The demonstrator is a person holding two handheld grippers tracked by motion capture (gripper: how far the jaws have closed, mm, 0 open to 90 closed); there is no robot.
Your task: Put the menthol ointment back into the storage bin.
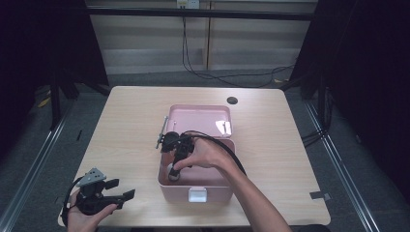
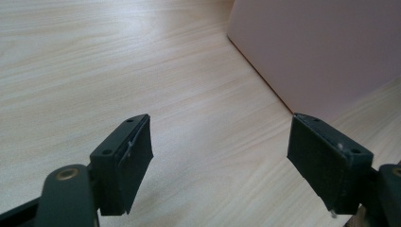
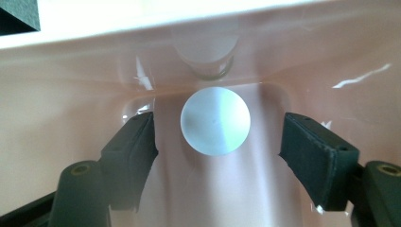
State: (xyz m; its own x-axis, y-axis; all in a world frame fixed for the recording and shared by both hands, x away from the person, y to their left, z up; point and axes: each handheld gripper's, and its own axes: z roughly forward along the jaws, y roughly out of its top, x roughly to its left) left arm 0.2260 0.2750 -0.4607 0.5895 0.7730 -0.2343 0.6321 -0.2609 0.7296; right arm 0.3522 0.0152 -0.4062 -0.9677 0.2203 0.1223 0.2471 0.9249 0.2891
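Observation:
A pink box (image 1: 212, 191) stands open on the wooden table (image 1: 130, 111), its lid (image 1: 198, 117) leaning back. My right gripper (image 1: 173, 170) reaches down into the box's left side. Its open jaws (image 3: 215, 156) stand either side of a round white object (image 3: 215, 120) on the box floor (image 3: 213, 189), and the pads do not touch it. My left gripper (image 1: 121, 189) rests at the table's front left corner, held in a hand. It is open with nothing between its jaws (image 2: 220, 161), and the box's outer wall (image 2: 321, 47) lies just ahead of it.
A thin metal rod (image 1: 161, 132) lies against the box's left side near the hinge. A small white piece (image 1: 225, 127) sits in the lid. The box's white latch (image 1: 197, 195) faces the front edge. A dark round grommet (image 1: 232, 100) marks the table's far side.

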